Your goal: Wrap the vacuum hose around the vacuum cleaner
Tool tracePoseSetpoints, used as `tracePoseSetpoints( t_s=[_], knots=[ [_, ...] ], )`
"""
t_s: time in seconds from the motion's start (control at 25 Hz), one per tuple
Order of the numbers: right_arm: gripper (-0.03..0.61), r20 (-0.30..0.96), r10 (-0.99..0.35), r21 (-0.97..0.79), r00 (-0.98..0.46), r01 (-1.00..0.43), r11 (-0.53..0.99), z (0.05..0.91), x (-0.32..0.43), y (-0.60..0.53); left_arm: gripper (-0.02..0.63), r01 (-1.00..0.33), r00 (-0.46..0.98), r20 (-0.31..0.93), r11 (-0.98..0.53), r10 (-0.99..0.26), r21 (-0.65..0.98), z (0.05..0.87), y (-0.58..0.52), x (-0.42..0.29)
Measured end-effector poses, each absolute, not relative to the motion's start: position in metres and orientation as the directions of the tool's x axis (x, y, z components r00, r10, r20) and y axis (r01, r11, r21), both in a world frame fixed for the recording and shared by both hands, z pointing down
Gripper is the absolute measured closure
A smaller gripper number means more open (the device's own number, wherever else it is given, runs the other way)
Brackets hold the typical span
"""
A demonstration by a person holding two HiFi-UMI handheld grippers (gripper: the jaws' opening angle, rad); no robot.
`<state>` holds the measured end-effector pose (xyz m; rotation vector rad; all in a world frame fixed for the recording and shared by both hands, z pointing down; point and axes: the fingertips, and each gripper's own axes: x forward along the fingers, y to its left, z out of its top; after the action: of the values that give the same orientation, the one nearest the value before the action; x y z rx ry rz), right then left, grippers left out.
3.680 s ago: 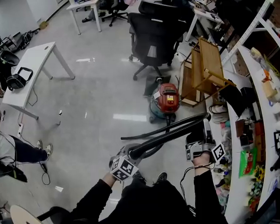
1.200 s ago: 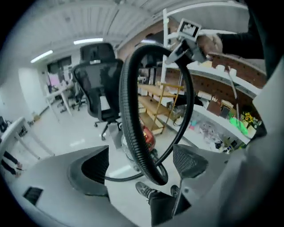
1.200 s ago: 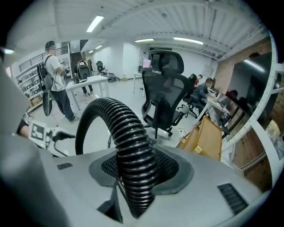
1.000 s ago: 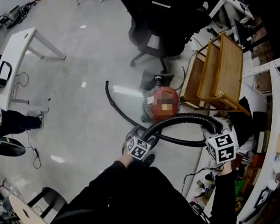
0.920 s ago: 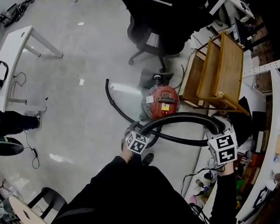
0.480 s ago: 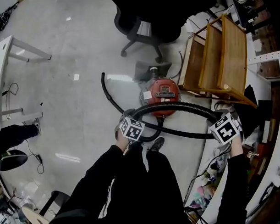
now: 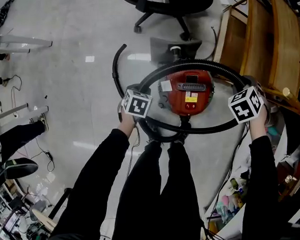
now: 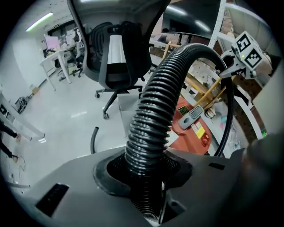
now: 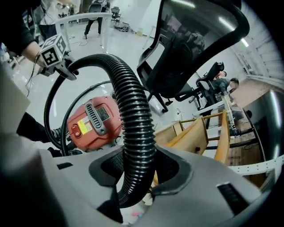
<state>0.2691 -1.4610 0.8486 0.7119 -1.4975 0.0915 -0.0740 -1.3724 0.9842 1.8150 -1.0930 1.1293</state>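
Hose — in both grippers, over vacuum

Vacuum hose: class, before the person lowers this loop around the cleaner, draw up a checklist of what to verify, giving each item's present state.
1. Grip of the left claw on the vacuum hose: ok. Its jaws have just been closing, and the hose is clamped between them.
2. Grip of the right claw on the vacuum hose: ok.
3. Loop centred over the vacuum cleaner: ok. It arcs round the far side of the red body.
4. Hose seated against the cleaner's body: cannot tell.
5. Clearance from the wooden rack beside the right claw: cannot tell.
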Motion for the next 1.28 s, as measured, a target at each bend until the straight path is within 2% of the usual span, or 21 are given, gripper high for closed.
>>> tracePoseSetpoints(
  t_s=[0.08,0.24,0.4,0.6,0.88,1.04,1.08,1.16,1.28],
  knots=[
    [0.400,0.921,-0.379,0.370,0.093,-0.515,0.773,0.881,0.269,-1.468,0.462,-0.915,0.242,0.934,-0.381,-0.262,0.130,1.011,-1.381,-0.076],
    [0.389,0.872,-0.486,0.432,0.056,-0.553,0.712,0.928,0.262,-1.477,0.463,-0.920,0.216,0.948,-0.373,-0.233,0.118,1.058,-1.394,-0.082],
    [0.387,0.874,-0.485,0.386,0.027,-0.644,0.661,0.985,0.274,-1.479,0.465,-0.917,0.204,0.957,-0.383,-0.207,0.113,1.094,-1.405,-0.077],
    [0.388,0.850,-0.527,0.358,0.000,-0.734,0.577,1.016,0.282,-1.504,0.466,-0.919,0.217,0.944,-0.378,-0.250,0.111,1.107,-1.440,-0.066],
    [0.387,0.928,-0.372,0.208,-0.020,-0.800,0.563,1.075,0.289,-1.483,0.466,-0.929,0.170,0.966,-0.358,-0.195,0.092,1.139,-1.436,-0.066],
    [0.376,0.932,-0.359,0.155,-0.054,-0.835,0.528,1.089,0.302,-1.464,0.465,-0.907,0.118,0.972,-0.420,-0.202,0.023,1.155,-1.430,-0.066],
    [0.374,0.930,-0.363,0.144,-0.064,-0.843,0.519,1.090,0.302,-1.458,0.451,-0.893,0.105,0.974,-0.451,-0.201,0.003,1.160,-1.427,-0.067],
    [0.374,0.926,-0.369,0.123,-0.084,-0.855,0.504,1.088,0.298,-1.448,0.343,-0.868,0.104,0.977,-0.497,-0.185,-0.002,1.167,-1.421,-0.069],
    [0.371,0.918,-0.380,0.094,-0.118,-0.863,0.496,1.080,0.286,-1.435,0.279,-0.882,0.164,0.971,-0.466,-0.173,0.066,1.164,-1.412,-0.073]
  ],
)
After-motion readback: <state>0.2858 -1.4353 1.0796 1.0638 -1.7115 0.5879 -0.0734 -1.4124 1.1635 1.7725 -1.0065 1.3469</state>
